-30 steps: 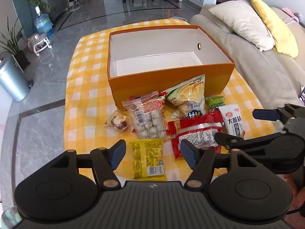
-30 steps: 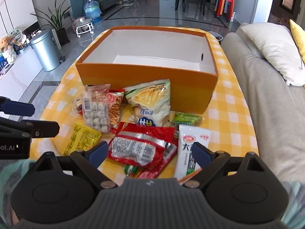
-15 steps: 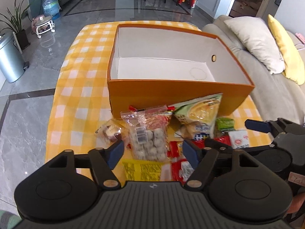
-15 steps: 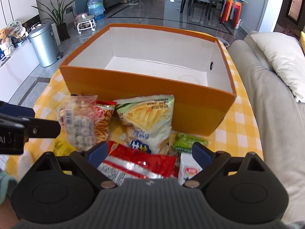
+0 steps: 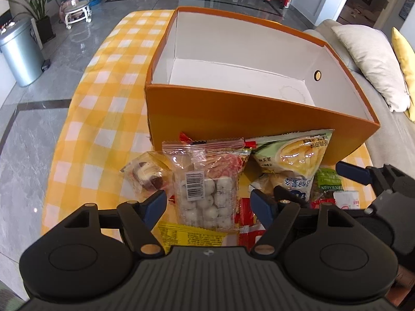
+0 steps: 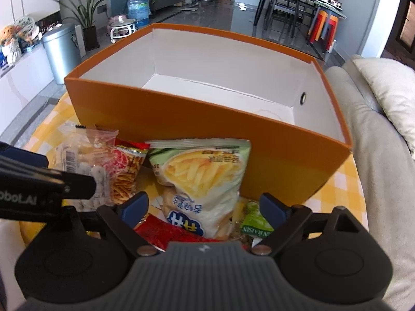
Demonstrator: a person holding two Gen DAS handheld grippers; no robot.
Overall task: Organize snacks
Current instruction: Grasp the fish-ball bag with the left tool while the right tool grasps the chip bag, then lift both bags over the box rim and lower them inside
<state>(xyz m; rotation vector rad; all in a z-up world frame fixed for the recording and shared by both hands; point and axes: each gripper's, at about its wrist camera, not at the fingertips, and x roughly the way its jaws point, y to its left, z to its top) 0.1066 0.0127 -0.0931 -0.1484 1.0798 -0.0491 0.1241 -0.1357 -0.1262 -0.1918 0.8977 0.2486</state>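
An empty orange box (image 5: 233, 119) with white inside stands on the yellow checked table; it also shows in the right wrist view (image 6: 197, 129). Snack packs lie in front of it. My left gripper (image 5: 208, 207) is open, its fingers either side of a clear bag of white balls (image 5: 205, 194). A small wrapped cake (image 5: 145, 176) and a yellow packet (image 5: 189, 237) lie close by. My right gripper (image 6: 203, 207) is open around a pale green bag of fries (image 6: 199, 178), also in the left wrist view (image 5: 290, 165). A red pack (image 6: 179, 233) lies under it.
A green raisin pack (image 6: 255, 223) and a red stick-snack bag (image 6: 127, 173) lie by the box. A grey sofa (image 6: 384, 181) with cushions runs along the right. A metal bin (image 5: 20, 54) and plants stand on the floor at left.
Both grippers have moved forward and lower toward the snack pile and the box. The left now brackets the ball bag, the right the fries bag. Both stayed open.
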